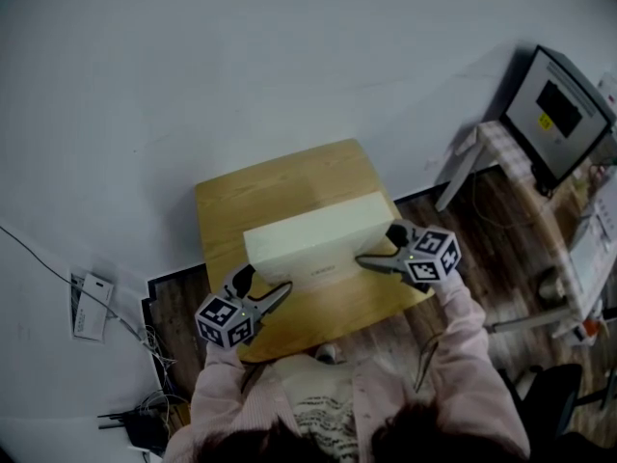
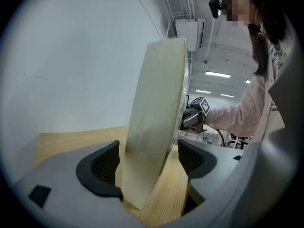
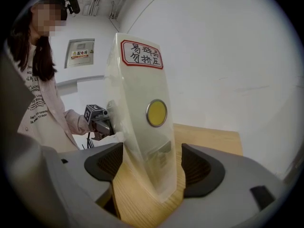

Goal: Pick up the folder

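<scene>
The folder is a thick cream box file that stands on edge across a small wooden table. My left gripper sits at its left end and my right gripper at its right end. In the left gripper view the folder rises between the jaws of the left gripper, which stand wide; a gap shows at the right pad. In the right gripper view the folder's spine, with a red-bordered label and a yellow disc, stands between the wide jaws of the right gripper, with gaps at both pads.
A white wall lies just behind the table. At the right stands a grey monitor on a stand. Cables and a small white box lie on the floor at the left. A dark chair is at the lower right.
</scene>
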### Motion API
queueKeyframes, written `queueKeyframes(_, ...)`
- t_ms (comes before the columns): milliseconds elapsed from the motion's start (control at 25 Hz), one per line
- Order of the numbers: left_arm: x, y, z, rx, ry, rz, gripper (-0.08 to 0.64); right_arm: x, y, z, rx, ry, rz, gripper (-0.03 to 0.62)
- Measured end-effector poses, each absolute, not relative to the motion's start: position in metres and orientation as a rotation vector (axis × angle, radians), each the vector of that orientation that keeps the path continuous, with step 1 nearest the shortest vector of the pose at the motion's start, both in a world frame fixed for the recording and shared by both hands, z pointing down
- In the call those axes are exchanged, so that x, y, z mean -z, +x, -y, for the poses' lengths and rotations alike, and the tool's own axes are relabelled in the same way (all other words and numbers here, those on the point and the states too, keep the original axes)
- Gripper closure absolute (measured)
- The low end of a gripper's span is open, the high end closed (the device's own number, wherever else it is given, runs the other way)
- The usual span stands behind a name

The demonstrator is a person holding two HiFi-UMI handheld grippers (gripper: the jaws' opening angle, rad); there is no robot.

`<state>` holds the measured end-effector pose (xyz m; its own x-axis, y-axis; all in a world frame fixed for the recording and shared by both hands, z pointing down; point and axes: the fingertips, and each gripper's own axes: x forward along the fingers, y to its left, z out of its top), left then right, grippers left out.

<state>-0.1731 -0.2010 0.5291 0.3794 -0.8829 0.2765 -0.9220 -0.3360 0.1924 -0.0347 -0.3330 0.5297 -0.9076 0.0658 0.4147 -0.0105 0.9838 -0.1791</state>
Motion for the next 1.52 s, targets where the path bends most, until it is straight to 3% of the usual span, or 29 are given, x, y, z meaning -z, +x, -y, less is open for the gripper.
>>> queueKeyframes(1520, -0.523, -0.166, 0.206, -0.210, 2.339, 1.635, 0.225, -0.521, -0.043, 0.329, -0.234, -0.042, 2.838, 0.235)
